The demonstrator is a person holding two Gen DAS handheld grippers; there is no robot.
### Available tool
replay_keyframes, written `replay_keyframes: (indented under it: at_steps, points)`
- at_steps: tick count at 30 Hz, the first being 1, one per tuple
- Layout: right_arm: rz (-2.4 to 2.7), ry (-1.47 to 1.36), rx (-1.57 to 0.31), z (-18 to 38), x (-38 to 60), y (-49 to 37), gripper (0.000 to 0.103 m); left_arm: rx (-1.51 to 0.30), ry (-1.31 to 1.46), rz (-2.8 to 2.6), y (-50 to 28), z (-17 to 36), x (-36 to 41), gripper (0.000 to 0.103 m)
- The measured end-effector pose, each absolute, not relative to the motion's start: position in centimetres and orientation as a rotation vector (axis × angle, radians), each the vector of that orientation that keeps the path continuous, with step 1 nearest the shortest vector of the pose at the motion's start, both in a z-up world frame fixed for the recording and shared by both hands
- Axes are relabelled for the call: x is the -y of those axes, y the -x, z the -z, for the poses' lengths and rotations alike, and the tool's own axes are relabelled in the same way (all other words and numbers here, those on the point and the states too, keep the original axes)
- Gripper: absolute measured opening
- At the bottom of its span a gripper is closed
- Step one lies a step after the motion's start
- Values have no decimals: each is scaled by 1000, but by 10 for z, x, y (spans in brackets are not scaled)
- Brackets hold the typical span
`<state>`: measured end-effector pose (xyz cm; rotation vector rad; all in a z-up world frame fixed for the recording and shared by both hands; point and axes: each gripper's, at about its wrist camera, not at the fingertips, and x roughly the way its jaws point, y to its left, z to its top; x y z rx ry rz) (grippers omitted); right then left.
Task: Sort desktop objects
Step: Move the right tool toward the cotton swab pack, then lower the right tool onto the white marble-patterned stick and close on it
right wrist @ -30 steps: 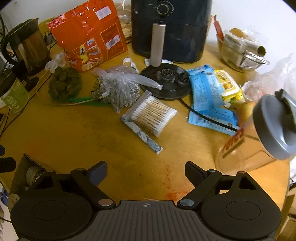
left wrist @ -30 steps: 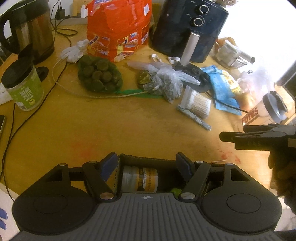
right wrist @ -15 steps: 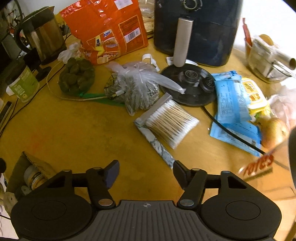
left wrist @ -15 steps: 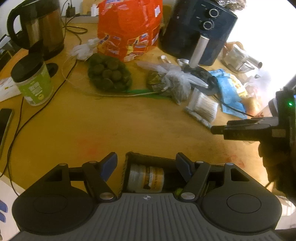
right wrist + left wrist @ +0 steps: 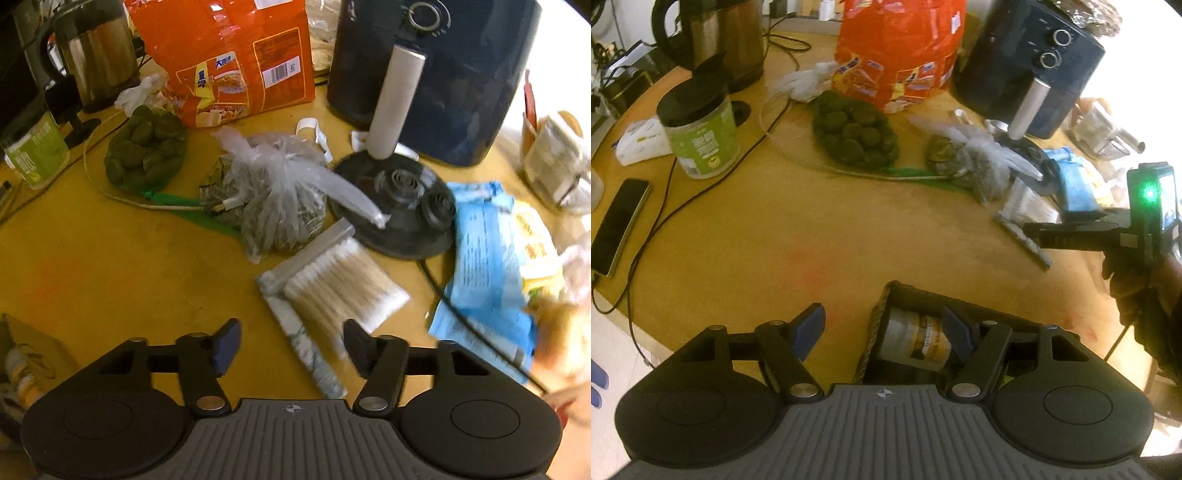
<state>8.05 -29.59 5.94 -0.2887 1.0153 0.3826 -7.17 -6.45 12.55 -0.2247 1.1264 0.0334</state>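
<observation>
Right gripper [image 5: 291,347] sat low over the yellow table [image 5: 110,266], jaws apart and just widening again, nothing pinched; the near end of the cotton swab pack [image 5: 343,288] lay between its fingers but untouched. The pack was centre-right on the table, just near of the black round base [image 5: 399,206] and right of the clear bag of dried greens [image 5: 273,199]. Judgement: the pack was light, its thin plastic sleeve soft and slick, contents loose enough to bow, so best gripped across the stiffer grey strip along its edge or square across the short width, not by a corner. Left gripper [image 5: 886,332] was half open at the near table edge, its left pad over bare table and its right pad inside the cardboard box [image 5: 882,314], beside the small jar [image 5: 912,343]; whether that pad touched the jar, couldn't tell. Left view alone showed the phone [image 5: 617,229], the green jar [image 5: 701,140] in full, and the right gripper from the side. Right view alone showed the swabs sharply, plus the blue packet [image 5: 484,254].
</observation>
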Motion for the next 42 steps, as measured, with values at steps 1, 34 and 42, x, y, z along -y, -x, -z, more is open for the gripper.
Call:
replay_keyframes:
  at_steps: [1,34,42]
  points:
    - [-378,309,-998,-58,294,-82,79,-1130,228,-37,72,-124,64,69]
    - [-534,350,-1070,-37,263,-54,59,-1128,182,26,67,-127,68,69]
    - [-552,302,-1106,-34,251,-55,46,-1131,190,13,68,-127,65,69]
